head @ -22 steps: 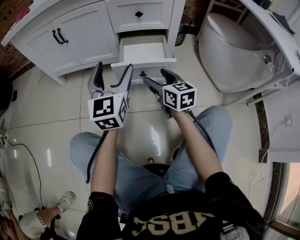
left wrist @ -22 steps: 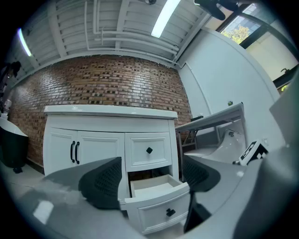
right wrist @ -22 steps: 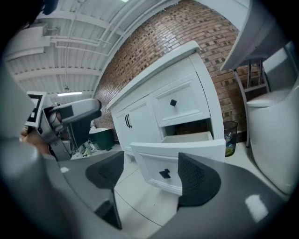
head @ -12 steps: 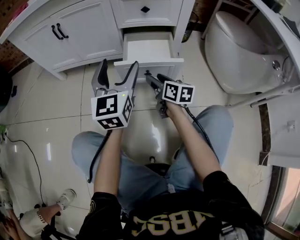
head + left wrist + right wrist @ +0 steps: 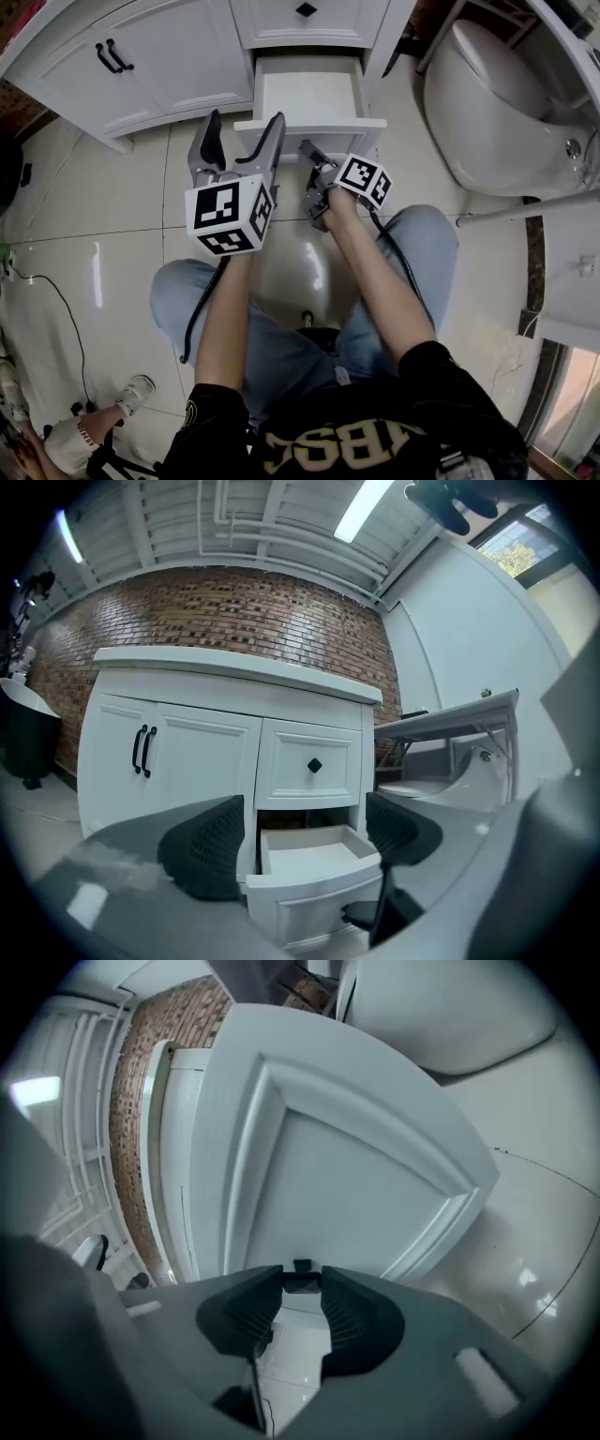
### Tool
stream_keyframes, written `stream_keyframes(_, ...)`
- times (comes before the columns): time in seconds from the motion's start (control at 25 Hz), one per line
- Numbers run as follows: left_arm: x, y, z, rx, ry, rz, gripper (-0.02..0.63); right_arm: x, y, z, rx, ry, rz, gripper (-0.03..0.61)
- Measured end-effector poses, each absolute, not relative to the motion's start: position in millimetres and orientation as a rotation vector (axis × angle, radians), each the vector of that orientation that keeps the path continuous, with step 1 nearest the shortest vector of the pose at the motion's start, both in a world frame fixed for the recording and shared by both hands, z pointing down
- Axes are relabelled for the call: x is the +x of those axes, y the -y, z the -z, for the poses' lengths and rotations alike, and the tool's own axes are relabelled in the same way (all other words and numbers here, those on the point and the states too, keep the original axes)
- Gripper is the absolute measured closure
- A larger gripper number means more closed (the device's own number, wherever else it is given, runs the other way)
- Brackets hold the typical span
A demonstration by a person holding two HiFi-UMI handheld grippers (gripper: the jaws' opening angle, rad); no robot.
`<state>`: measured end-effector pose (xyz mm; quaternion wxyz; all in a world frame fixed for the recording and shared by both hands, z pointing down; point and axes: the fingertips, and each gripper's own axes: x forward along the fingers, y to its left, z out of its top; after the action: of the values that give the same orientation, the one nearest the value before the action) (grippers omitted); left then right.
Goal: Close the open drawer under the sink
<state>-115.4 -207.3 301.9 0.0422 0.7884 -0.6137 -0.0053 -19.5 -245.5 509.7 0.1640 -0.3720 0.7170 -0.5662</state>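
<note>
The white lower drawer (image 5: 309,94) of the vanity stands pulled out, its inside bare. My right gripper (image 5: 307,150) is at the drawer's front panel (image 5: 347,1176), tilted slightly down, its jaws shut on the small dark knob (image 5: 302,1269). My left gripper (image 5: 244,127) is held level just left of it, before the drawer's left corner. It is open, with nothing between its pads (image 5: 202,846). In the left gripper view the open drawer (image 5: 314,855) is between the jaws but well beyond them.
A shut upper drawer (image 5: 307,11) with a black knob sits above the open one. Cabinet doors with black handles (image 5: 108,56) lie to the left. A white toilet (image 5: 487,103) stands at the right. A cable (image 5: 47,300) and a shoe (image 5: 131,394) are on the tiled floor at left.
Both grippers have moved forward toward the vanity. The right gripper's tips have closed in on the drawer front and now grip its knob. The drawer looks about as far out as before.
</note>
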Motion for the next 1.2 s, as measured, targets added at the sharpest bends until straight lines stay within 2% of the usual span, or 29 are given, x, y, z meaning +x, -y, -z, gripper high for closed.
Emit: stream_keyframes(1.2,-153,263,-353,2.277,1.888,-0.099,0.204,-24,456,-507,-1.19,-1.946,1.517,0.446)
